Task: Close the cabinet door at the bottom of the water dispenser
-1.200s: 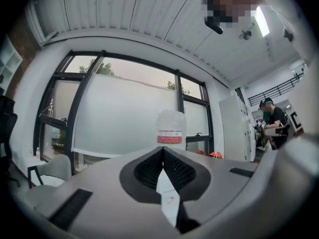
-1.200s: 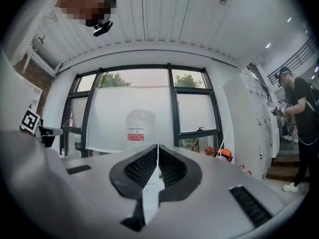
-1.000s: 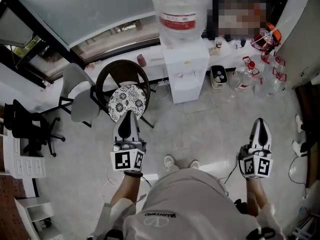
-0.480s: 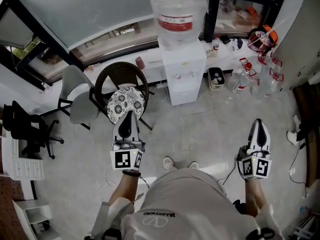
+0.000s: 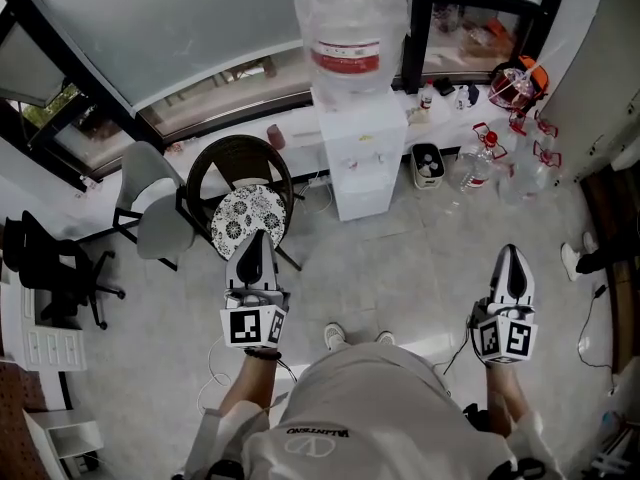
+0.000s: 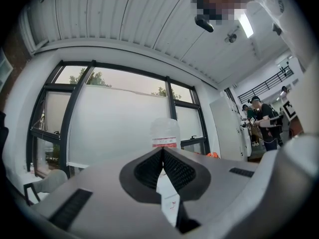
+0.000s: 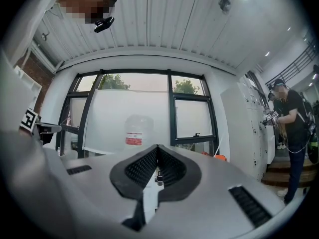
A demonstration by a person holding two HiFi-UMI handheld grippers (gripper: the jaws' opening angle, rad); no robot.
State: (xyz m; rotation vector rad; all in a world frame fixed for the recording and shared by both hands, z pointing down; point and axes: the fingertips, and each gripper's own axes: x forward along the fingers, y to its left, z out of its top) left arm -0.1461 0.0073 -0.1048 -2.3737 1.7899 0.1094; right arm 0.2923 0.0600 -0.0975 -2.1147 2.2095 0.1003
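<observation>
The white water dispenser (image 5: 360, 153) stands against the window wall with a big clear bottle (image 5: 350, 23) on top. Its lower cabinet front (image 5: 362, 201) faces me, and I cannot tell whether the door is ajar. My left gripper (image 5: 254, 236) is shut and empty, held over the floor well short of the dispenser, in front of a wicker chair. My right gripper (image 5: 513, 252) is also shut and empty, off to the dispenser's right. The left gripper (image 6: 162, 150) points at the bottle (image 6: 165, 133); the right gripper (image 7: 157, 147) sees the bottle (image 7: 138, 131) slightly left.
A wicker chair with a patterned cushion (image 5: 247, 213) stands left of the dispenser, a grey chair (image 5: 155, 213) beside it, a black office chair (image 5: 50, 268) farther left. A small bin (image 5: 428, 163) and several water bottles (image 5: 490, 158) sit right. A person (image 7: 290, 133) stands at far right.
The view has drifted a little, so the dispenser sits slightly further left and up. Both grippers stay shut and nearly in place.
</observation>
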